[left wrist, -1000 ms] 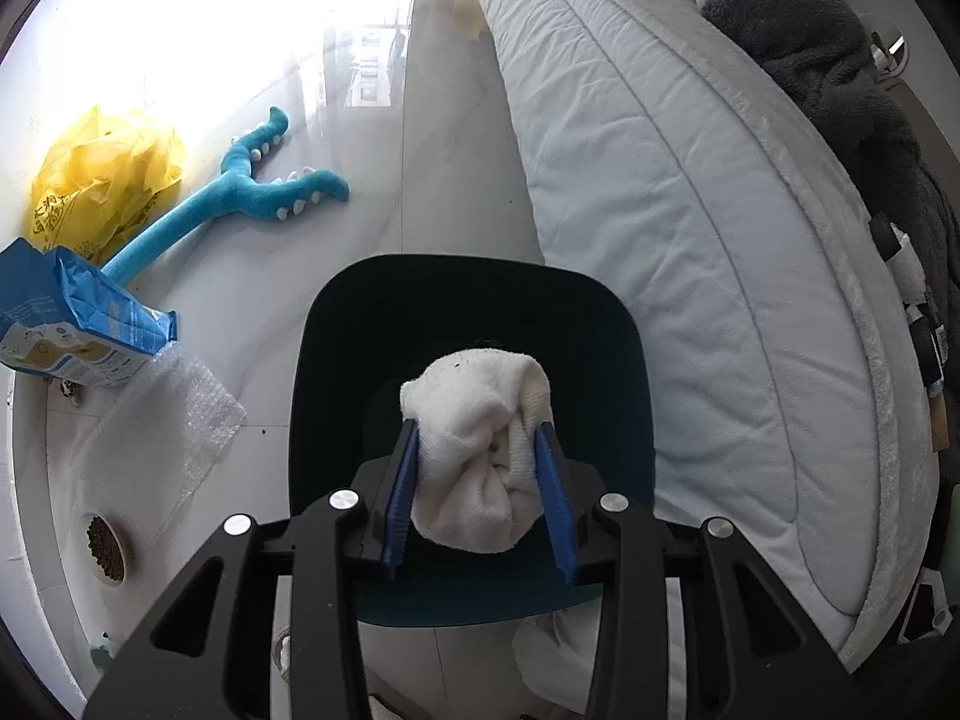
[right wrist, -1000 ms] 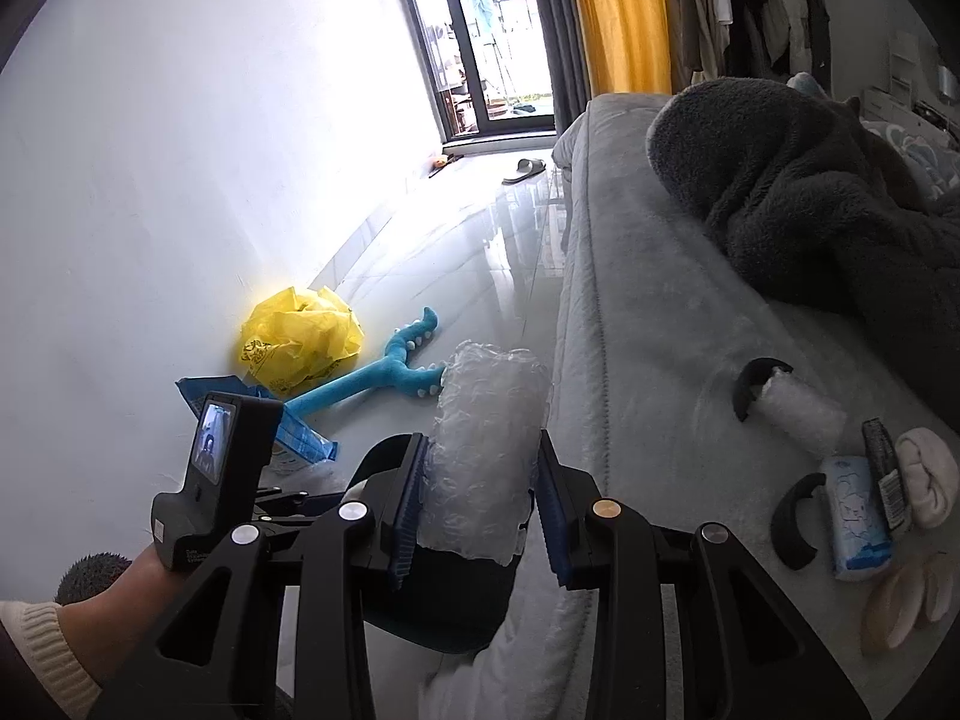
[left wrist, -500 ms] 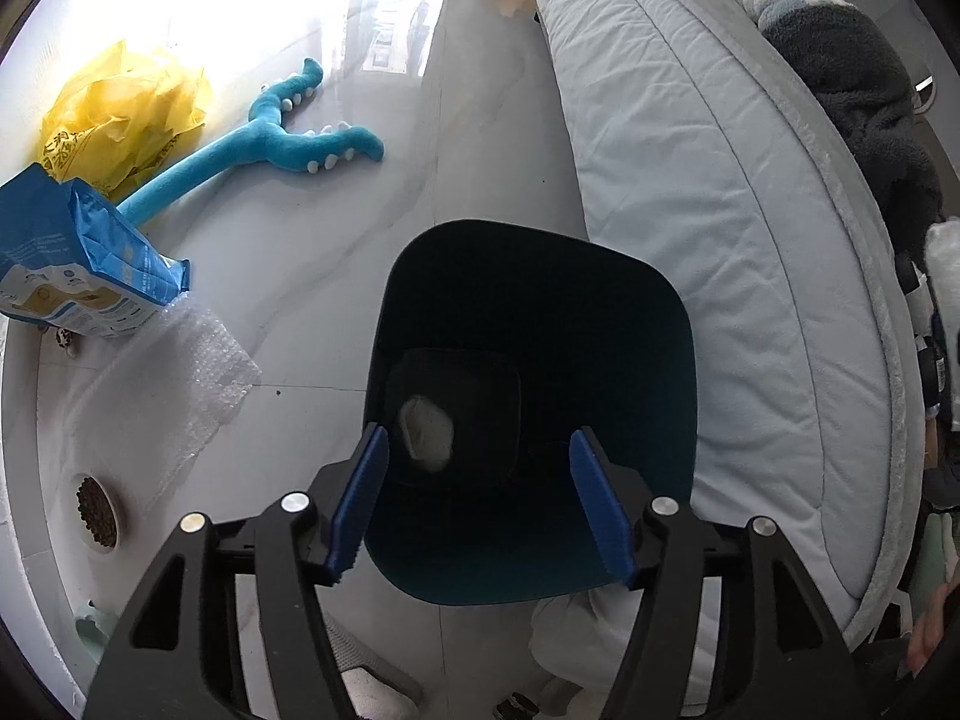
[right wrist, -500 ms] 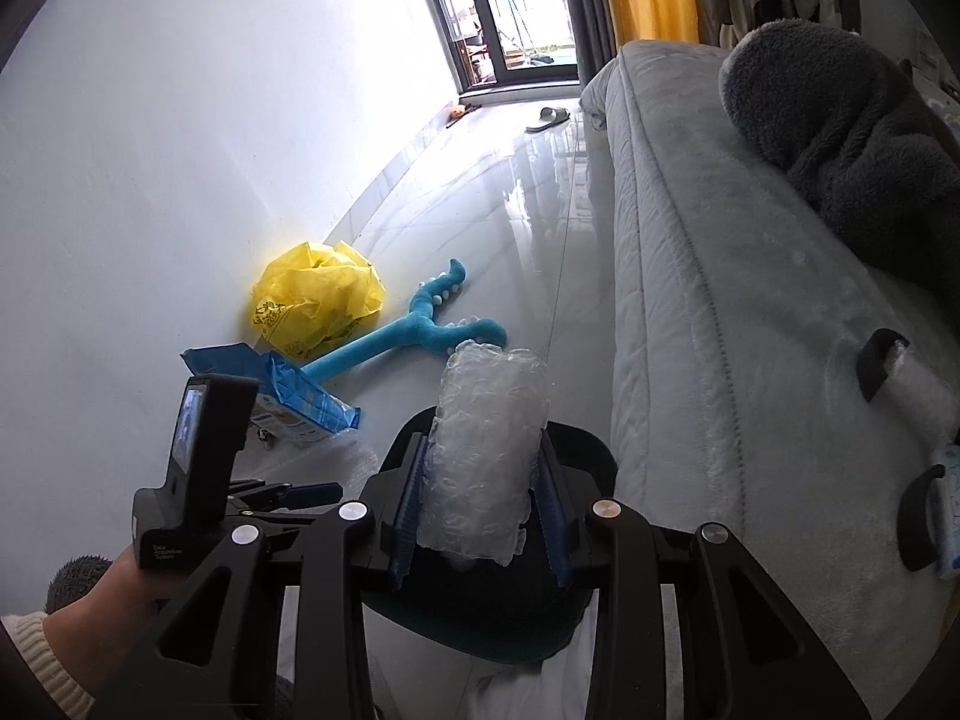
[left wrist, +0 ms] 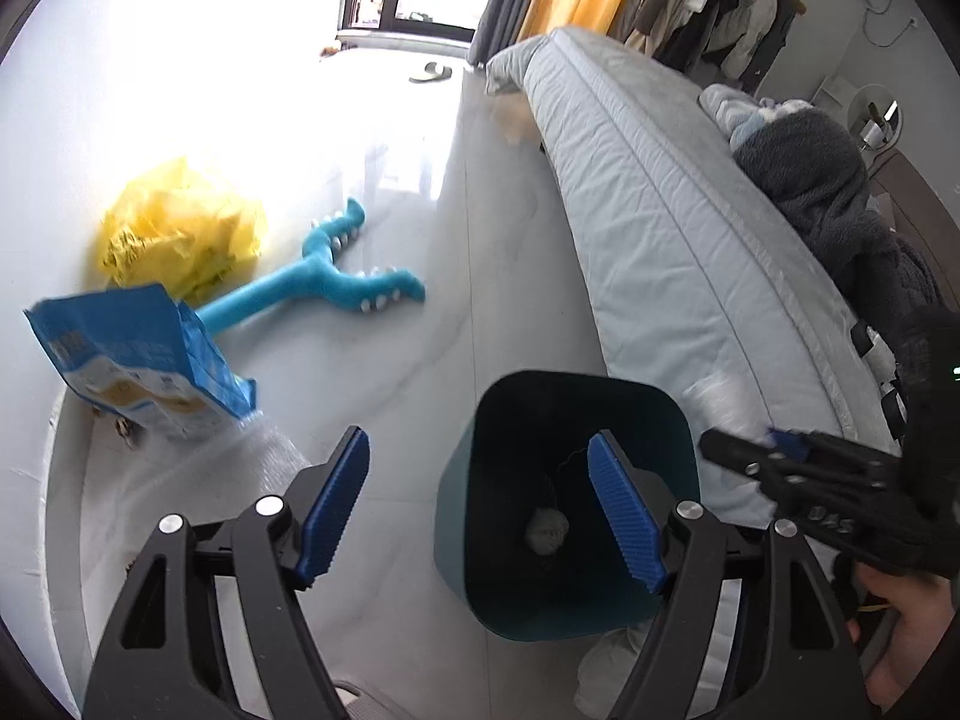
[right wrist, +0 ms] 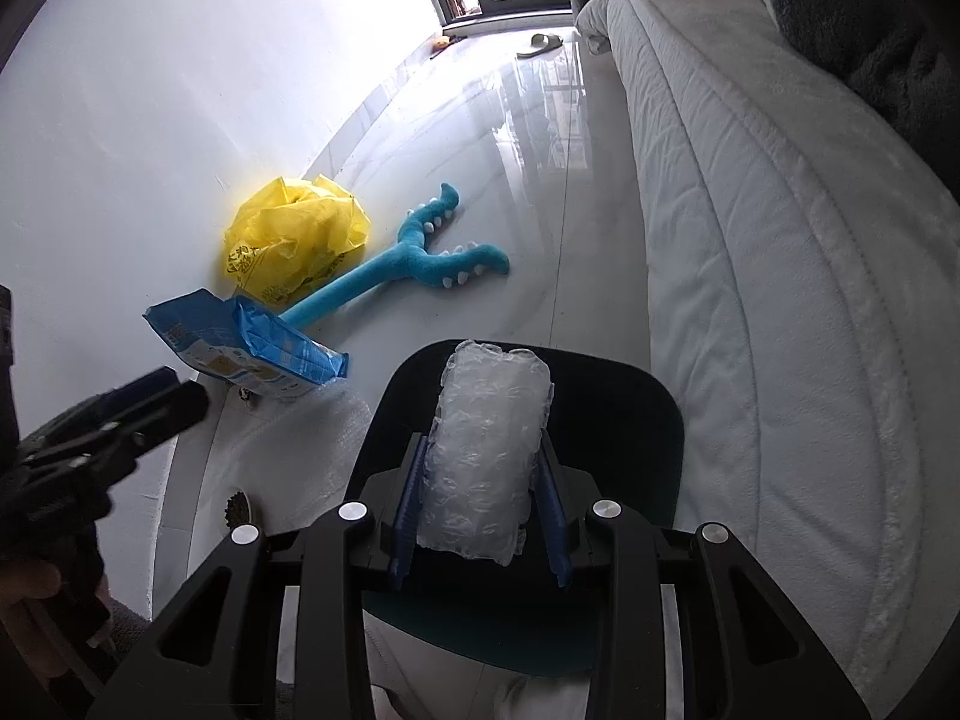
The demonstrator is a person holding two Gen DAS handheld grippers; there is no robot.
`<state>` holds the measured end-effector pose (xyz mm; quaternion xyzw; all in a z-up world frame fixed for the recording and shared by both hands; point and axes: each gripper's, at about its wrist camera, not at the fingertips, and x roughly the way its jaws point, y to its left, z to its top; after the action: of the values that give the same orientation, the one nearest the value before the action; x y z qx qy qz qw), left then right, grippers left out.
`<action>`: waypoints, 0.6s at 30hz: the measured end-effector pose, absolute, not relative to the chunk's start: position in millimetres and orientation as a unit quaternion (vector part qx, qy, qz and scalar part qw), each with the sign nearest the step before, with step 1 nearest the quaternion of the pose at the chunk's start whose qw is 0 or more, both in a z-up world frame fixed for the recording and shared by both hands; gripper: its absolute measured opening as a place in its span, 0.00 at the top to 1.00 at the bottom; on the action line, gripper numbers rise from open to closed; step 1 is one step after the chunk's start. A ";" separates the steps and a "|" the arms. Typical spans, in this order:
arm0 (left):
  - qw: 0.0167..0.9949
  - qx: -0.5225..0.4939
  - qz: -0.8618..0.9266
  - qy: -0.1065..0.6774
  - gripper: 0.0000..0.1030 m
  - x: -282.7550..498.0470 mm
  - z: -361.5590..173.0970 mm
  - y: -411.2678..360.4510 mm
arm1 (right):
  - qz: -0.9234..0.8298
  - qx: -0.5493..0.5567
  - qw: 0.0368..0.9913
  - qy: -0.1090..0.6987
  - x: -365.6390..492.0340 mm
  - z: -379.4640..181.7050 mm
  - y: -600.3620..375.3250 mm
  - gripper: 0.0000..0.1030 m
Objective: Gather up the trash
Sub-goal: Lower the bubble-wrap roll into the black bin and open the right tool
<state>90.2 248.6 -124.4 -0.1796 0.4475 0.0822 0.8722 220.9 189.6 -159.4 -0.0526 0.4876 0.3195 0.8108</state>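
Right gripper [right wrist: 480, 516] clamped on a bubble-wrap roll [right wrist: 486, 456], held above the mouth of the dark teal bin [right wrist: 654, 420]. Left gripper [left wrist: 480, 510] spread wide, nothing between its pads, over the bin's left rim. Crumpled white wad [left wrist: 546, 531] lies at the bin bottom. Bin stands on the floor [left wrist: 480, 276] beside the bed [left wrist: 660, 228]. Blue packet [right wrist: 252, 348], yellow bag [right wrist: 294, 240], blue plush toy [right wrist: 408, 270] near the wall.

A long white mattress [right wrist: 780, 276] runs along the glossy floor [right wrist: 540, 138]. Away from the mattress, against the wall, sits a crumpled yellow bag [right wrist: 294, 237]; a blue plush toy [right wrist: 414, 264] lies between the two, touching the bag. A dark fleece blanket [left wrist: 822, 192] is heaped on the mattress, and a slipper [left wrist: 431, 71] lies near its far end.
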 end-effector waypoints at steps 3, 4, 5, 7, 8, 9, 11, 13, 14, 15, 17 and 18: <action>0.881 -0.175 0.081 0.433 0.25 85.7 -114.8 252.2 | 0.312 -0.056 0.806 0.500 223.6 -172.6 195.1 0.65; 0.884 -0.172 0.083 0.428 0.25 83.4 -111.5 253.1 | 0.310 -0.057 0.805 0.503 224.1 -177.2 196.3 0.65; 0.887 -0.169 0.086 0.422 0.24 80.7 -107.8 254.2 | 0.307 -0.060 0.803 0.507 224.5 -181.7 198.5 0.64; 0.893 -0.163 0.086 0.410 0.24 77.9 -101.5 254.0 | 0.304 -0.066 0.799 0.515 225.0 -191.5 202.1 0.64; 0.896 -0.160 0.083 0.406 0.24 76.5 -96.9 252.6 | 0.302 -0.069 0.797 0.519 225.7 -196.5 203.3 0.64; 0.899 -0.159 0.080 0.401 0.24 74.8 -93.3 251.8 | 0.299 -0.073 0.794 0.524 226.1 -202.5 204.7 0.64; 0.907 -0.149 0.076 0.386 0.24 71.8 -81.8 248.9 | 0.296 -0.078 0.789 0.532 226.0 -211.9 206.9 0.64; 0.915 -0.136 0.075 0.373 0.19 68.8 -70.5 245.3 | 0.293 -0.081 0.785 0.540 225.5 -220.8 208.7 0.64; 0.918 -0.132 0.075 0.366 0.15 67.3 -65.3 244.3 | 0.294 -0.081 0.782 0.544 226.7 -224.3 208.4 0.64; 0.921 -0.129 0.074 0.359 0.14 66.1 -61.1 243.0 | 0.293 -0.083 0.780 0.547 226.8 -227.5 209.1 0.64; 0.927 -0.120 0.070 0.348 0.14 64.2 -53.5 239.1 | 0.287 -0.096 0.778 0.551 226.2 -233.6 210.8 0.64; 0.929 -0.116 0.068 0.344 0.13 63.2 -50.5 237.2 | 0.284 -0.101 0.778 0.552 226.3 -235.0 210.4 0.63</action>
<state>63.2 237.2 -50.5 -0.1164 0.3435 0.0683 0.9294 226.3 210.4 -235.0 -0.1014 0.5519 0.2837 0.7776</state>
